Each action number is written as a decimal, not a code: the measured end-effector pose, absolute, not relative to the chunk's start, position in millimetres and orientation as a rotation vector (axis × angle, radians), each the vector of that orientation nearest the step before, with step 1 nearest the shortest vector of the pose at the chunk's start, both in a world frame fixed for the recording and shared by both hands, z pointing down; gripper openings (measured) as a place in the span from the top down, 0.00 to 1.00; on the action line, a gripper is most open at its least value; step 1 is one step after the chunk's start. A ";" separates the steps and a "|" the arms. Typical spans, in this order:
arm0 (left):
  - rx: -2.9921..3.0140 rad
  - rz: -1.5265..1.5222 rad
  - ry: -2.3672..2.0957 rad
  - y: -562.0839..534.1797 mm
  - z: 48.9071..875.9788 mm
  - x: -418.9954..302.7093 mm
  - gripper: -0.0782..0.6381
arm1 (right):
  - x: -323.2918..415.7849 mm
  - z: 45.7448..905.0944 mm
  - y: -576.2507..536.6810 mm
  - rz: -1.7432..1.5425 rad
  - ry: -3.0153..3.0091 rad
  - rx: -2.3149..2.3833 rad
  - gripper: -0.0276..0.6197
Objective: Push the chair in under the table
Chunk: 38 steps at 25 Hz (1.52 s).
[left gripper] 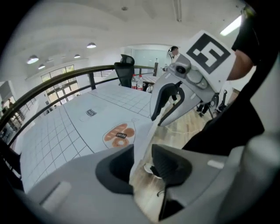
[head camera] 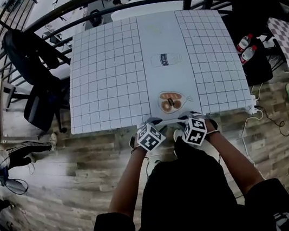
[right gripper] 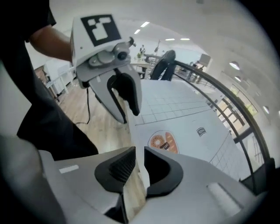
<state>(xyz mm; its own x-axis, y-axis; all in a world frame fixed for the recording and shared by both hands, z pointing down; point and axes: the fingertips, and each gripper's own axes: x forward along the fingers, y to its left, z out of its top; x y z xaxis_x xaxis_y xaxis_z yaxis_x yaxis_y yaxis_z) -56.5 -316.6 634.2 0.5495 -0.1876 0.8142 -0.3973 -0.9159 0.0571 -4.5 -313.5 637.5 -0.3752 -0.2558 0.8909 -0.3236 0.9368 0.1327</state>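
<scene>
Black-clad person (head camera: 191, 197) holds grey left gripper (left gripper: 141, 154) and right gripper (right gripper: 139, 158), both unclenched and empty, over white gridded table (head camera: 105, 80) edge; chair unseen there, push apparently complete.

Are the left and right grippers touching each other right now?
Apart. The head view shows a clear gap between the left gripper and the right gripper.
</scene>
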 end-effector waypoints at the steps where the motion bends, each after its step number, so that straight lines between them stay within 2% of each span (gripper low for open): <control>1: 2.563 1.258 -0.514 -309.7 624.7 -60.0 0.71 | -7.0 622.4 -312.9 0.080 -2.014 0.511 0.87; 4: 2.593 1.143 -0.561 -276.3 591.5 -69.2 0.72 | -9.3 557.6 -305.0 -0.093 -2.083 0.875 0.94; 7: 2.631 1.000 -0.637 -253.5 553.3 -80.4 0.74 | -20.9 502.4 -282.7 -0.189 -2.147 1.086 0.96; 12: 2.702 0.706 -0.742 -233.5 509.3 -95.7 0.88 | -49.3 465.6 -256.3 0.201 -2.373 1.265 0.96; 15: 2.720 0.570 -0.905 -223.1 485.9 -107.9 0.88 | -46.0 438.8 -245.3 0.355 -2.453 1.480 0.96; 22: 2.666 0.309 -1.280 -212.0 419.9 -142.4 0.88 | -75.2 408.6 -216.7 0.309 -2.504 1.563 0.96; 27: 2.728 0.224 -1.484 -178.4 337.7 -167.0 0.88 | -99.9 353.7 -172.7 0.218 -2.517 1.586 0.96; 32: 2.729 0.063 -1.467 -223.5 353.0 -152.4 0.88 | -75.5 376.4 -219.9 0.170 -2.482 1.683 0.96; 38: 2.769 -0.007 -1.476 -214.0 334.9 -140.4 0.88 | -71.9 357.2 -217.0 0.102 -2.517 1.732 0.96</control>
